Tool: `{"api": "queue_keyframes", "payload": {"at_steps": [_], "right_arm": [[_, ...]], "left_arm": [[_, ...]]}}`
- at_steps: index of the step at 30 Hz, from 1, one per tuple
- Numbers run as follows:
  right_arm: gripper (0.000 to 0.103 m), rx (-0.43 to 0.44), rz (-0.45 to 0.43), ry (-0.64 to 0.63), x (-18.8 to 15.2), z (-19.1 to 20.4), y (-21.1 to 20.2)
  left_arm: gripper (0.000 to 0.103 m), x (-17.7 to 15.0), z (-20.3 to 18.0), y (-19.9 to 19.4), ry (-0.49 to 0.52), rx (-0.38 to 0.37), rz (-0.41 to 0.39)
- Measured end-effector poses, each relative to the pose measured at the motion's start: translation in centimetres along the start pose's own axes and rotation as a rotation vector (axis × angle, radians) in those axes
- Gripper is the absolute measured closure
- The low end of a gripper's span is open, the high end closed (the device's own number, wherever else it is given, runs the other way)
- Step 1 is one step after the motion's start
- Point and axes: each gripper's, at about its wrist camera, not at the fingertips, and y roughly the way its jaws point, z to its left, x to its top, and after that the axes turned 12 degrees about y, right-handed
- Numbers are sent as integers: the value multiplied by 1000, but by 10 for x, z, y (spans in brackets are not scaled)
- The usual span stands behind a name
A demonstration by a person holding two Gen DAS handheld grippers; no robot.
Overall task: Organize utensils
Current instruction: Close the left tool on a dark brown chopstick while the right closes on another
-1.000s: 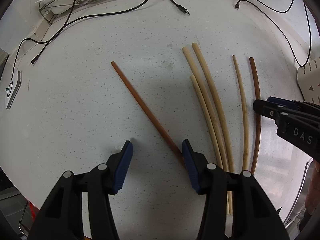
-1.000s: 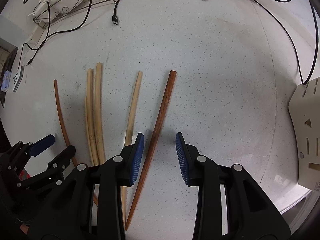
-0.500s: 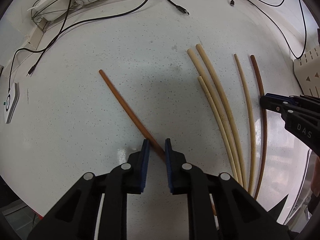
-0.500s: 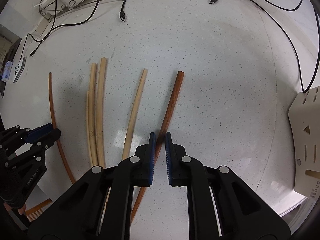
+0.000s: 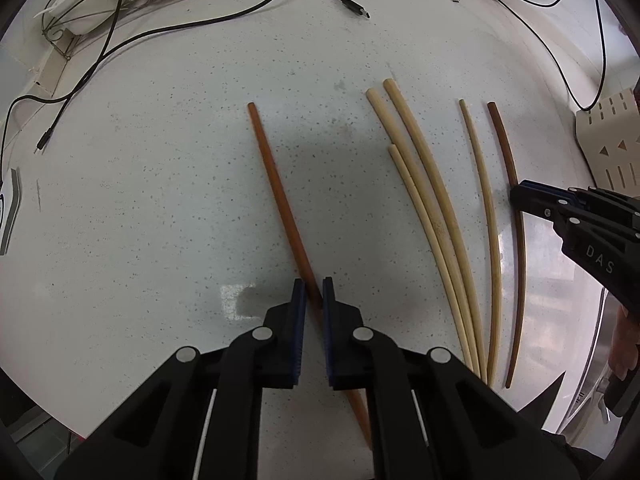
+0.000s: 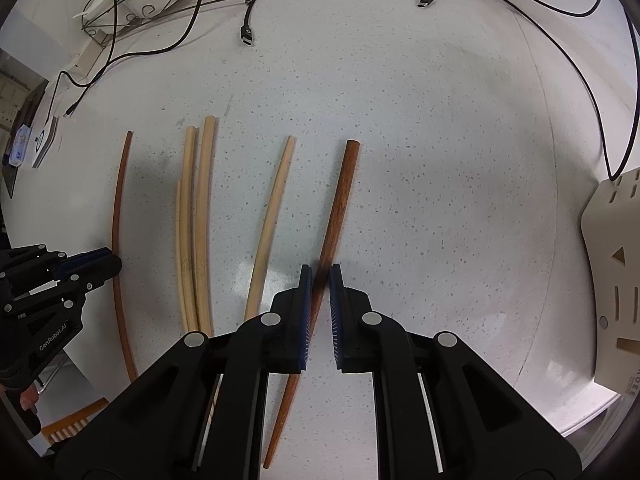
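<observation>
Several chopsticks lie on a white speckled counter (image 5: 160,200). In the left wrist view my left gripper (image 5: 312,285) points down, its jaws closing, the blue pads pressed on a red-brown chopstick (image 5: 276,184). Right of it lie three pale chopsticks (image 5: 424,184), one thin pale chopstick (image 5: 480,168) and a dark brown chopstick (image 5: 502,140), where my right gripper (image 5: 518,196) sits. In the right wrist view the right gripper (image 6: 320,272) is shut on that brown chopstick (image 6: 342,196). The left gripper (image 6: 114,264) shows at the left edge on its chopstick (image 6: 120,184).
A wire rack (image 5: 80,12) with white dishes stands at the back left. Black cables (image 5: 344,0) trail across the back of the counter. A beige slotted holder (image 6: 612,272) sits at the right edge. The counter's front edge runs close below both grippers.
Both grippers were open around their chopsticks and have closed onto them. The red-brown chopstick has swung from a slant to nearly upright in the left wrist view.
</observation>
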Motion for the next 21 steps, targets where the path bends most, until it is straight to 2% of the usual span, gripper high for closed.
{"api": "queue_keyframes", "payload": {"at_steps": [15,16,21], "right_arm": [[97,33,17,5,2,-11,-1],[97,38,19,9,3,-11,0],[97,57,23,17,3,-16,-4]], "left_arm": [[97,-1,25,-6,23,-5,6],[97,-4,6,-3,19,-7,3],[97,-4,0,-5,25,-2,-9]]}}
